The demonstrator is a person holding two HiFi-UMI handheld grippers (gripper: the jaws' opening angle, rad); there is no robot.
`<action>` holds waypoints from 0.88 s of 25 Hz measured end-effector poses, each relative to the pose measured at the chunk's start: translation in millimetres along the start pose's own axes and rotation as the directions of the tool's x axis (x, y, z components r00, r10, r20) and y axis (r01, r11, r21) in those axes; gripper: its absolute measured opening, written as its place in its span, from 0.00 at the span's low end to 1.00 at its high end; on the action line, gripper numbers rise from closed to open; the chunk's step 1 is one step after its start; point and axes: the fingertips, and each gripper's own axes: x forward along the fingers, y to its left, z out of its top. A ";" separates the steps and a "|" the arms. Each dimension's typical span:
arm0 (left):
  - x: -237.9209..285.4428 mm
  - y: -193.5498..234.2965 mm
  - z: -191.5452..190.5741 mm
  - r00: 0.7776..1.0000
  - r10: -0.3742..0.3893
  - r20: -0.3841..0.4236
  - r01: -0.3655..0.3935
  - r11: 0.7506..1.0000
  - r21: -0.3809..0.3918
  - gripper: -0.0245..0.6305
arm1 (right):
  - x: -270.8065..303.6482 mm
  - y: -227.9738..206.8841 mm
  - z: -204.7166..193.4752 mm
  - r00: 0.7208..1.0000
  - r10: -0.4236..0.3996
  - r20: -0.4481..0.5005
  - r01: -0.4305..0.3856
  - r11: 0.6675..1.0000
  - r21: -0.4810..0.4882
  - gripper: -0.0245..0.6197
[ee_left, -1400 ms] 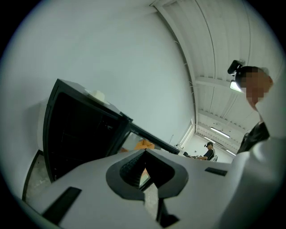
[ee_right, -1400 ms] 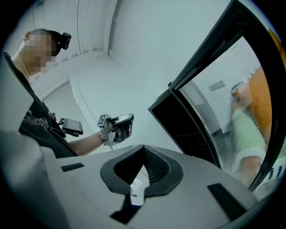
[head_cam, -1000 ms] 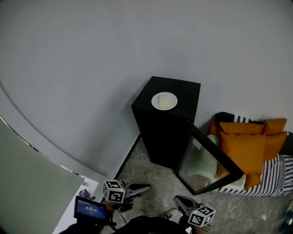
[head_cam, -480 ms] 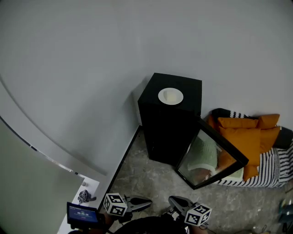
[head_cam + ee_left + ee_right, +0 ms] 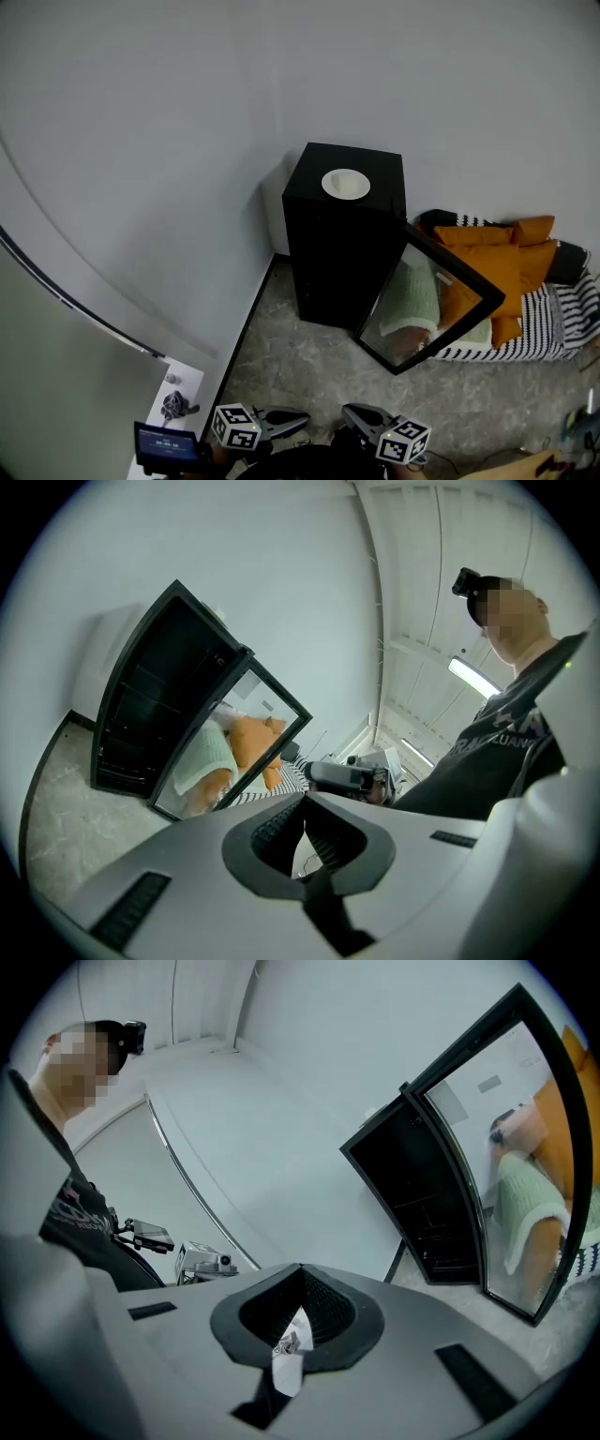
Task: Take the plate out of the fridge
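On top of the black fridge (image 5: 337, 253) sits the plate (image 5: 345, 184), white and round, about mid-top, standing against the far wall. The door (image 5: 467, 281) hangs open to the right, and through its glass show orange cushions (image 5: 502, 267) lying on a striped cover (image 5: 553, 328). Down at the near edge, the left gripper (image 5: 302, 419) has its jaws pressed together with nothing between them. The right gripper (image 5: 349, 411) sits just beside it, jaws meeting at the tips, also empty. Both point toward the fridge, well apart from it across the grey floor (image 5: 300, 366). A small screen (image 5: 167, 442) glows at near left.
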 end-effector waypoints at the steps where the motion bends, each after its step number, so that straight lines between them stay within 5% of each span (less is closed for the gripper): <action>1: -2.4 -0.9 -2.5 1.000 -0.001 0.003 0.001 1.000 0.000 0.05 | -0.2 2.5 -4.9 1.000 -0.006 -0.002 0.006 1.000 -0.001 0.05; 22: -30.1 -12.1 -16.8 0.998 0.001 0.056 -0.004 0.999 0.049 0.05 | 1.4 43.9 -44.3 0.999 -0.030 -0.023 0.029 0.997 -0.077 0.05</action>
